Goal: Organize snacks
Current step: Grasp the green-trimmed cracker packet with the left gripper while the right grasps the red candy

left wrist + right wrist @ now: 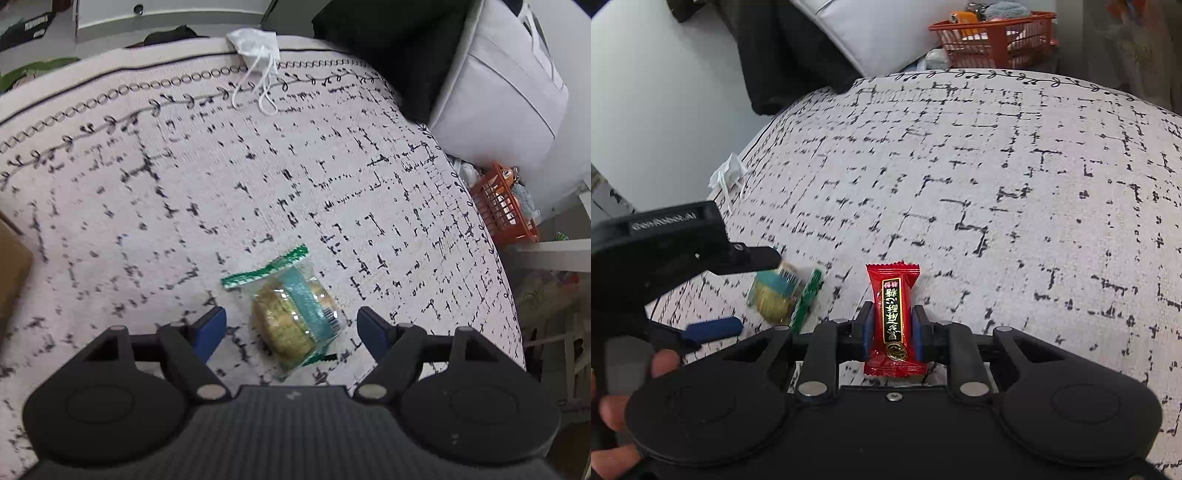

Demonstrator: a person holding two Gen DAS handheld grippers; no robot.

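Note:
A clear green-trimmed packet of biscuits point(295, 314) lies on the patterned cloth point(258, 177). My left gripper point(291, 321) is open, its blue pads on either side of the packet, not touching it. The same packet point(775, 295) and the left gripper point(738, 291) show at the left of the right wrist view. My right gripper point(892, 325) is shut on a red candy bar wrapper point(893, 317), held upright above the cloth point(997, 184).
A white face mask point(256, 46) lies at the cloth's far edge; it also shows in the right wrist view point(727, 173). An orange basket point(502, 206) stands off the right side, also seen far back point(993, 37). A cardboard box edge point(11, 258) is at left. A grey pillow point(498, 74) stands at back right.

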